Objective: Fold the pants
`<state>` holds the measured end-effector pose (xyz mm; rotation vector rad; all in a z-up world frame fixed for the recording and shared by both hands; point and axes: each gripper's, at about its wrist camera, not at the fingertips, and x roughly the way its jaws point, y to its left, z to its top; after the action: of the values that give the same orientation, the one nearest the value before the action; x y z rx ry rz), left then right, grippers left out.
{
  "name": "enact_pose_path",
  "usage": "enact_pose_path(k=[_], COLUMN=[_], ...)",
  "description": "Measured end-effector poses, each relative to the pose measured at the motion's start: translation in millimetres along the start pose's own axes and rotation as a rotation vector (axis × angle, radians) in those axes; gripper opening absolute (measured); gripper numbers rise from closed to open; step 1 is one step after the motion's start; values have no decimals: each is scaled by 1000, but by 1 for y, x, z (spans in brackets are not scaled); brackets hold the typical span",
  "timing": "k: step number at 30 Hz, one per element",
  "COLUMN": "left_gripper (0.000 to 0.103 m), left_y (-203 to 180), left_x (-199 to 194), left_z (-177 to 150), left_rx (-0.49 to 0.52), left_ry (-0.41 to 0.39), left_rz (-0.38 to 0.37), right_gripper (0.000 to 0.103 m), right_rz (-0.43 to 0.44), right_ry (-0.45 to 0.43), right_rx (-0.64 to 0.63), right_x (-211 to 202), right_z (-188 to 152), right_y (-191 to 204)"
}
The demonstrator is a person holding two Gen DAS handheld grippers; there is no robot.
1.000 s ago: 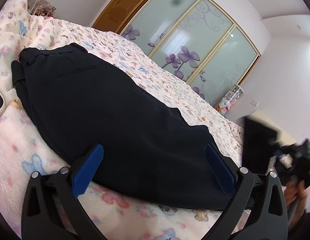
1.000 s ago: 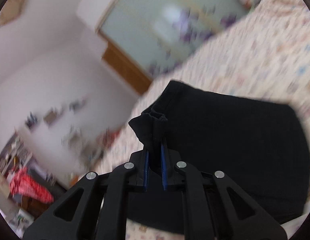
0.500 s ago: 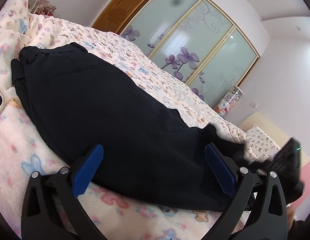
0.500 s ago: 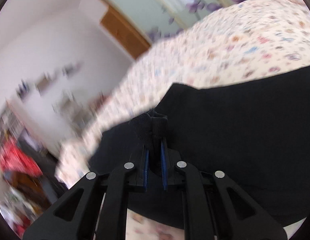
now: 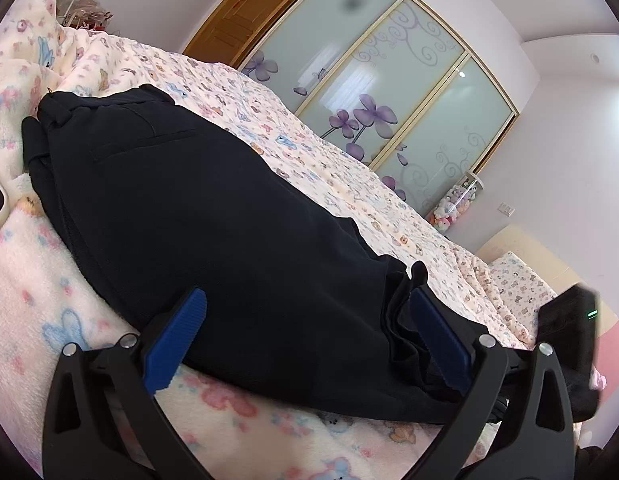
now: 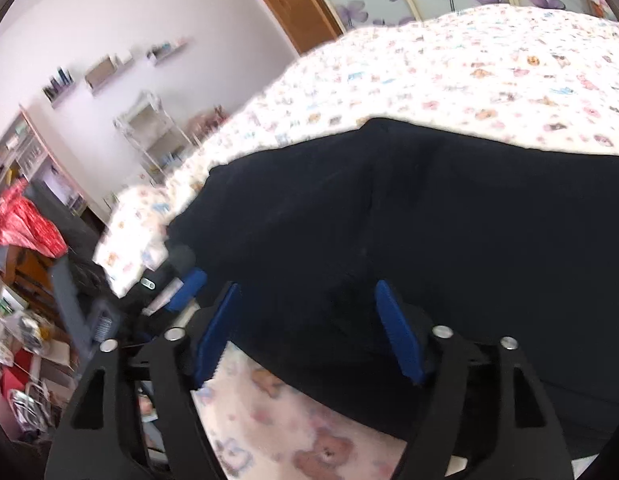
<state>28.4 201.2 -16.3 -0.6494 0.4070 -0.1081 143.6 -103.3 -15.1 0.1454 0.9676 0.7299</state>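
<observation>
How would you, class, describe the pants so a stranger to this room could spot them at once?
Start at the bed with its pale cartoon-print cover, before the flowered sliding wardrobe doors. The pants lie flat across it, the one large plain dark thing on all that pastel pattern.

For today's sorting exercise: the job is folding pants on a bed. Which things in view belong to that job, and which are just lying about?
Belong to the job:
- black pants
- left gripper, open
- right gripper, jaws just opened, pants released
- patterned blanket under the pants

Just lying about:
- plush toys
- red cloth
- wire rack
</observation>
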Motion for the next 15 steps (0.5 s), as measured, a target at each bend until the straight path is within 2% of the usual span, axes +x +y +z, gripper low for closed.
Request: enact_pose_path(k=[2,5,7,9,11,13,15], left_gripper=[101,101,101,101,101,101,101], left_y=[0,1,0,-1,0,-1,-1], left_x=[0,0,1,1,0,-4,-17], left_z=[0,0,0,1,5,13,20], left_rx=[-1,-2,2,0,-18,-39,-73], left_ry=[0,1,4,7,28,88,128], left_rz=[0,-2,2,0,-17,-23,-15], right_gripper=[73,74,74,74,74,74,81], right_rz=[3,90,77,86,158,239,281], right_ry=[-28,-80,-16,-30,-47,-103,-201], right_rx=[-5,83,99,76,134,153,122], right_x=[-1,-12,3,-4,-18,-43,-80], right_z=[3,1,0,-2,-4,-9,-20], right_y=[0,-9,-16,-15,-19,-22,-28])
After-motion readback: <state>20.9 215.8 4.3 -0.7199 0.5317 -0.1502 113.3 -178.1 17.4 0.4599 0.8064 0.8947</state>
